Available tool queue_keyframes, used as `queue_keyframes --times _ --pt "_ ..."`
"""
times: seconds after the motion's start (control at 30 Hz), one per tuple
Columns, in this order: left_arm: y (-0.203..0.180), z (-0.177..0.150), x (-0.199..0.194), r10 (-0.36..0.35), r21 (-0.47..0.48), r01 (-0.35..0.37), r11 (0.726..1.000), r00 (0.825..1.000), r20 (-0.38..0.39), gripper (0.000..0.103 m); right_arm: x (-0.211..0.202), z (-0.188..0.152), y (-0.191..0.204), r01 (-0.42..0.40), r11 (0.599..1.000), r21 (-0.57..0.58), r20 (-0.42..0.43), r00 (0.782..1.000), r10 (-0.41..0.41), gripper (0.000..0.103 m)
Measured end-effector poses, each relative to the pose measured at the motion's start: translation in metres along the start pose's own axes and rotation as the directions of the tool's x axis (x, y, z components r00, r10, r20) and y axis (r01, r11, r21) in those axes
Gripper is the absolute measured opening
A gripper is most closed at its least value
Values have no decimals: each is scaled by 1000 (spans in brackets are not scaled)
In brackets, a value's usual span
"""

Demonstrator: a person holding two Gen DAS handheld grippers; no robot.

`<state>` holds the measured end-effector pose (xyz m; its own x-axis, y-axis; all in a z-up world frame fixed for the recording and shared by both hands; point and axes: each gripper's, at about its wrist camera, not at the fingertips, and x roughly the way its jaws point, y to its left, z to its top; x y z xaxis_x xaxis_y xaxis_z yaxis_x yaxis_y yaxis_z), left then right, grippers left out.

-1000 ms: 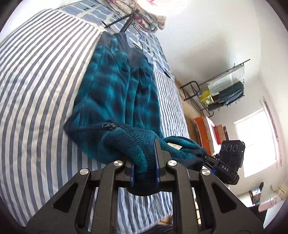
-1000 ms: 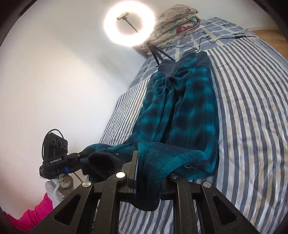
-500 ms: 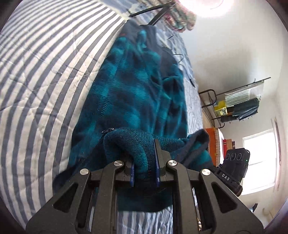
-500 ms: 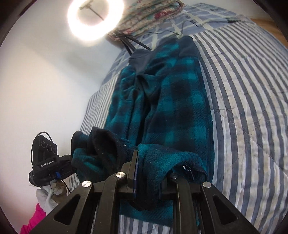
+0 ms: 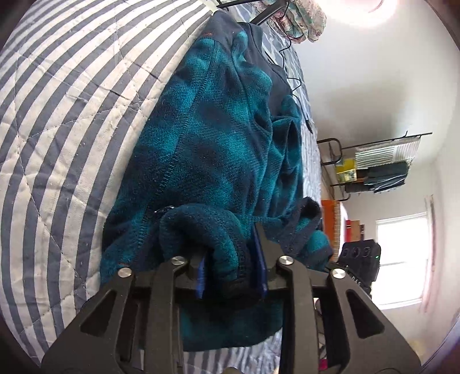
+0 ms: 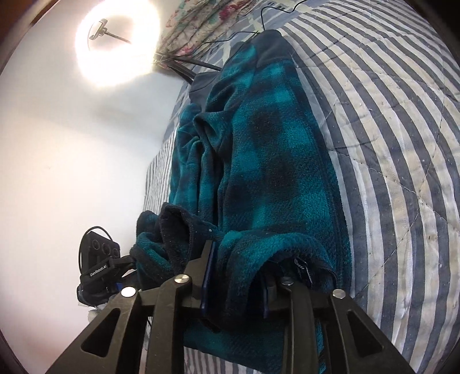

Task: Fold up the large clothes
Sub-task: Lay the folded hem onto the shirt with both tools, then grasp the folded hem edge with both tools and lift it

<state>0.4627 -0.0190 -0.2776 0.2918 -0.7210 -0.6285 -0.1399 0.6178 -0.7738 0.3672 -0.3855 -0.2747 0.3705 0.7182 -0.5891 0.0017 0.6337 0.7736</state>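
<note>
A teal and dark plaid fleece jacket (image 5: 215, 149) (image 6: 273, 161) lies lengthwise on the striped bed quilt (image 5: 72, 115) (image 6: 388, 143), its near hem folded up over the body. My left gripper (image 5: 230, 259) has its jaws opening; a roll of the hem sits between them, and a gap shows beside the right pad. My right gripper (image 6: 237, 273) is opening too, with the other end of the hem loose between its fingers beside the zipper pull (image 6: 302, 266). Each view shows the other gripper's camera box at its edge.
A ring light (image 6: 118, 43) on tripod legs stands at the head of the bed beside a folded floral quilt (image 6: 207, 26). A black cable (image 5: 296, 86) runs over the bed past the collar. A metal rack (image 5: 373, 167) and a window (image 5: 402, 259) are by the far wall.
Both grippers carried the hem forward and down onto the jacket's body. Their jaws, clamped on the fleece before, now stand wider apart around it.
</note>
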Motion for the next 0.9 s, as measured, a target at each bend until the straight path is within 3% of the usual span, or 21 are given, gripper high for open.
queue_keyframes --times 0.2,0.23,0.3,0.33,0.4,0.5,0.63,0.7,0.77,0.87,0.9 --pt "-5 4 -9 -85 -42 84 996 996 -27 55 -21 4 2 -52 998 30 0 999 52 47" --pt "-5 5 -11 -104 -55 103 993 994 -24 62 -26 4 2 -72 997 36 4 997 72 53" --pt "-7 7 -17 -133 -73 132 989 991 -16 69 -38 5 3 -97 995 37 32 995 96 86" --pt "-8 8 -20 -142 -76 141 987 990 -12 70 -48 6 4 -112 993 29 56 992 110 88" --pt "-10 11 -25 -155 -78 153 985 988 -14 72 -61 7 6 -129 992 5 67 989 128 87" --pt "-13 12 -35 -161 -54 161 986 987 -14 73 -79 4 15 -55 994 -95 102 993 65 83" --pt "-22 5 -54 -25 110 21 994 999 40 73 -88 -6 27 70 972 -226 129 991 -42 69" --pt "-32 -4 -59 62 240 -80 967 995 78 73 -85 -14 35 126 946 -300 134 987 -89 58" --pt "-42 -16 -57 149 375 -181 909 982 113 71 -76 -27 50 180 899 -400 134 981 -137 51" --pt "-52 -30 -48 191 485 -209 849 978 86 51 -59 -44 74 200 830 -521 117 980 -163 43" --pt "-56 -35 -45 198 511 -211 834 977 80 48 -54 -46 79 206 814 -543 120 979 -168 41"
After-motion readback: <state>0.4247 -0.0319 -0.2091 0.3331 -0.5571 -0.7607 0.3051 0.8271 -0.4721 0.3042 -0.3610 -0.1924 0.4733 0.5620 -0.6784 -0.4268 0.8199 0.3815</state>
